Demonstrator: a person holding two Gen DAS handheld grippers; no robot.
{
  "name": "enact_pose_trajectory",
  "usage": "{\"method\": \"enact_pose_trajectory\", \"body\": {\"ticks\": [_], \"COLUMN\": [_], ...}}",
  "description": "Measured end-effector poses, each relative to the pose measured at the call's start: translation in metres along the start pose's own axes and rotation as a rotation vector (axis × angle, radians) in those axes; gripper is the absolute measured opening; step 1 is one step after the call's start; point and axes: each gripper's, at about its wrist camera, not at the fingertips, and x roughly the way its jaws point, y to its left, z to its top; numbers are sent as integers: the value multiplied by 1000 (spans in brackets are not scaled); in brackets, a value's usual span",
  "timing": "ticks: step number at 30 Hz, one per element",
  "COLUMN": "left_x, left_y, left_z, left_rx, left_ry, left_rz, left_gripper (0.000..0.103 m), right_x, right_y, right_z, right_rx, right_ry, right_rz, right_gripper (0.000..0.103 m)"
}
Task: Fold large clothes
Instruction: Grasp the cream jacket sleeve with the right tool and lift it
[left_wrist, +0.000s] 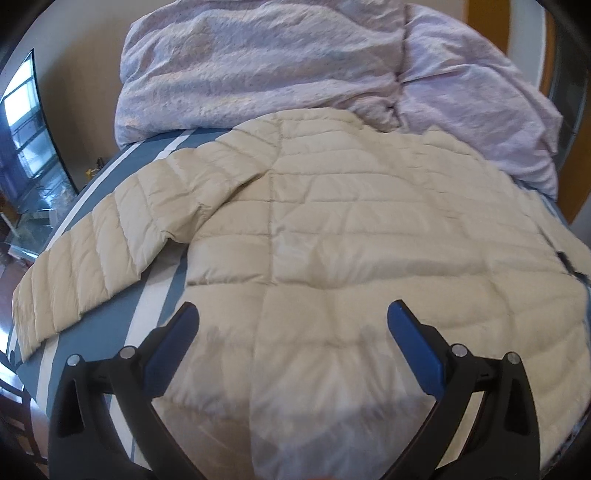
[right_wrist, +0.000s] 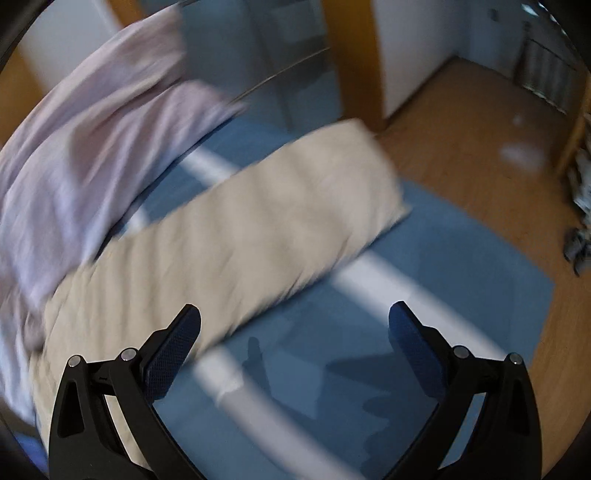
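Observation:
A cream quilted puffer jacket (left_wrist: 351, 221) lies flat on a bed, back up, its left sleeve (left_wrist: 92, 243) stretched out toward the left edge. My left gripper (left_wrist: 293, 314) hovers open over the jacket's lower hem, nothing between its blue pads. In the right wrist view the jacket's other sleeve (right_wrist: 266, 210) runs diagonally across the blue sheet, blurred. My right gripper (right_wrist: 295, 314) is open above the bare sheet just right of that sleeve, holding nothing.
A crumpled lilac duvet (left_wrist: 277, 62) is piled at the bed's far end, also seen as the duvet (right_wrist: 85, 155) at left. The blue sheet with white stripes (right_wrist: 424, 295) ends at a corner above wooden floor (right_wrist: 480, 140). A window (left_wrist: 26, 140) stands far left.

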Motion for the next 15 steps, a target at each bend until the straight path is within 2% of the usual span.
{"method": "enact_pose_trajectory", "body": {"ticks": [2,3,7,9,12,14,15], "left_x": [9,13,23,25,28,29,30], "left_y": [2,3,4,3,2,2,2], "left_z": [0,-1,-4,-6,-8,-10,-11], "left_rx": [-2,-1,12,21,31,34,34], "left_ry": [8,12,12,10,8,9,10], "left_rz": [21,31,65,75,80,81,80], "left_gripper": [101,101,101,101,101,101,101], "right_x": [11,15,32,41,53,51,52], "right_y": [-12,-16,-29,-32,-39,-40,-38], "right_z": [16,21,39,42,39,37,38], "right_rx": [38,53,87,89,138,126,108], "right_ry": [-22,-28,-53,-49,-20,-54,-58], "right_rz": [-51,-61,-47,-49,-31,-46,-63], "right_gripper": [102,97,86,78,74,71,65]}}
